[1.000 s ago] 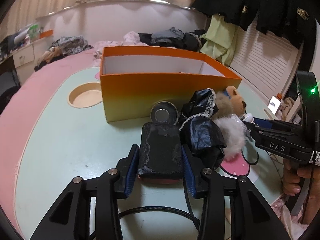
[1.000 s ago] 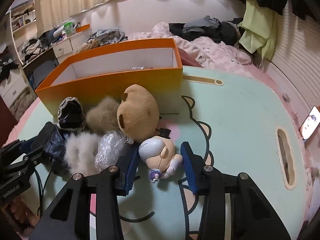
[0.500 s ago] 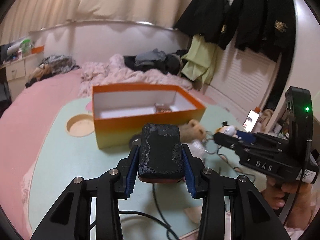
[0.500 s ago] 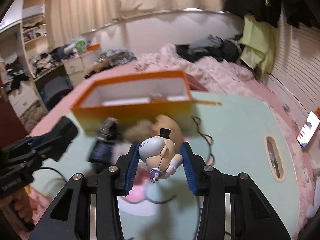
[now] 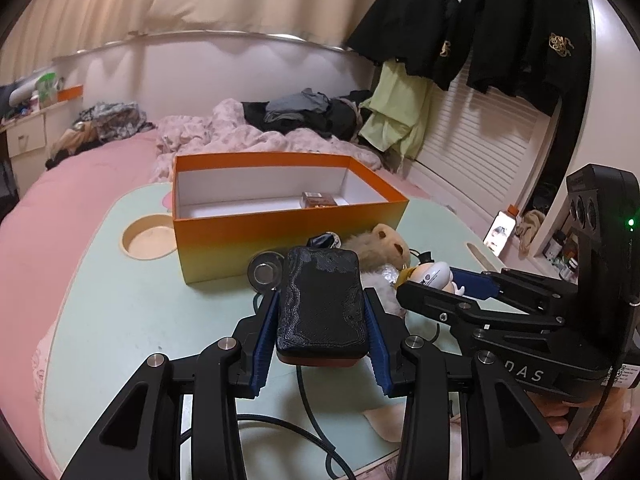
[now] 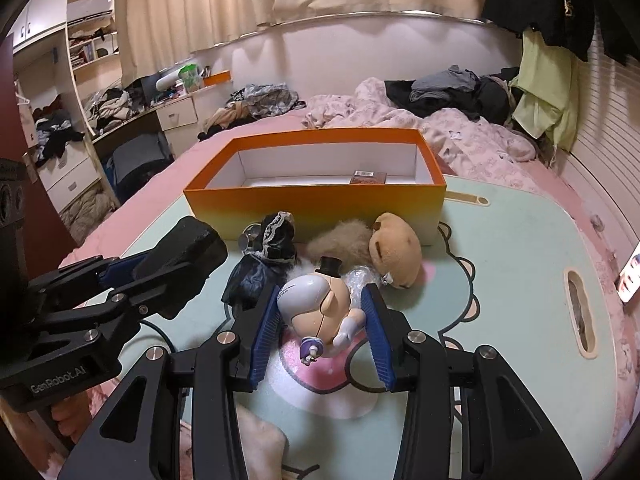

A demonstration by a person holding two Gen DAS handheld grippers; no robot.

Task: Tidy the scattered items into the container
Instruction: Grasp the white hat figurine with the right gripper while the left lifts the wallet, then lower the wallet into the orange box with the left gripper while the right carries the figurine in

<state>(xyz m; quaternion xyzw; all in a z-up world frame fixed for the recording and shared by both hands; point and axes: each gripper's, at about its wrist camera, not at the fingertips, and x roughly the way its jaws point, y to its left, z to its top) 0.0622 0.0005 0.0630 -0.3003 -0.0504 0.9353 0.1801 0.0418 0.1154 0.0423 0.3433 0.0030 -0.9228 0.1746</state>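
Left claw: your left gripper (image 5: pixel 322 322) is clenched on a black, textured, rectangular case (image 5: pixel 322 304), its blue pads pressed against both long sides, the case raised off the table.
Right claw: your right gripper (image 6: pixel 322 322) grasps a small white and peach plastic figurine with a black top hat (image 6: pixel 320 304), also held above the table.
Container: the orange rectangular cardboard box with white inside walls (image 5: pixel 280 224) stands open on the pale green table (image 5: pixel 120 308), beyond both loads; one small brown packet (image 5: pixel 318 200) lies on its floor near the far right corner.
Left on the table: a tan plush bear head (image 6: pixel 396 252), a fluffy beige pom-pom (image 6: pixel 344 240), a black lace-trimmed cloth bundle (image 6: pixel 276 240) and a small round metal tin (image 5: pixel 264 272), clustered against the box's near wall.
Step in hand: carrying two items toward the box, by my reading.
Next move: take both loads forward over the near wall, keep them apart, then release each above bare floor.
Watch: the case sits wide in your left pads; keep it level.
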